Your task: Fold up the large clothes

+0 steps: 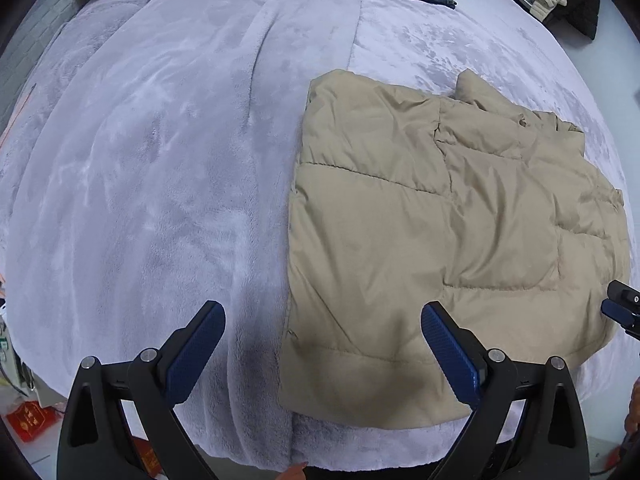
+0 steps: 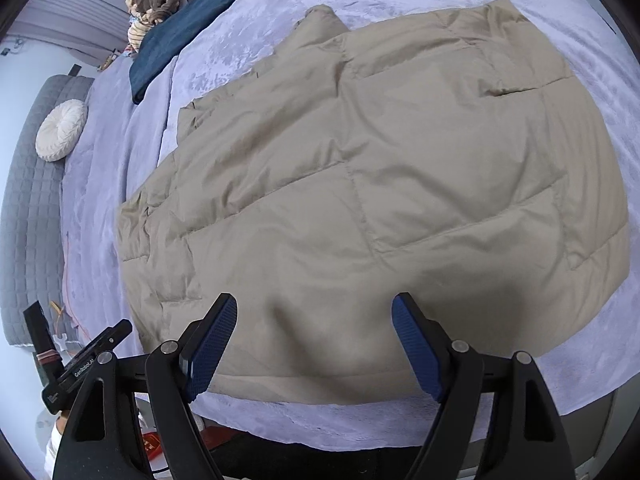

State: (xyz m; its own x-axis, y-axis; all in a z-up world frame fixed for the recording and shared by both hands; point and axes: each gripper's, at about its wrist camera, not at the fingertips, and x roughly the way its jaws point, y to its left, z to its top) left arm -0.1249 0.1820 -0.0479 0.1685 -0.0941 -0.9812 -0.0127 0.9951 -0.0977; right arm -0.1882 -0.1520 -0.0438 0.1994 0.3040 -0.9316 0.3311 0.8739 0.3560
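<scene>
The tan puffer jacket (image 2: 360, 184) lay flattened near the bed's (image 1: 140, 180) front edge. Both the left gripper (image 1: 323, 354) and right gripper (image 2: 314, 344) hovered wide open, holding nothing. Soft, light and probably slippery, it seemed best pinched at the hem corners.

place: home bedroom | cues: bed with plush lilac blanket (image 1: 140, 160), round cushion (image 2: 60, 130), quilted headboard (image 2: 28, 208)
</scene>
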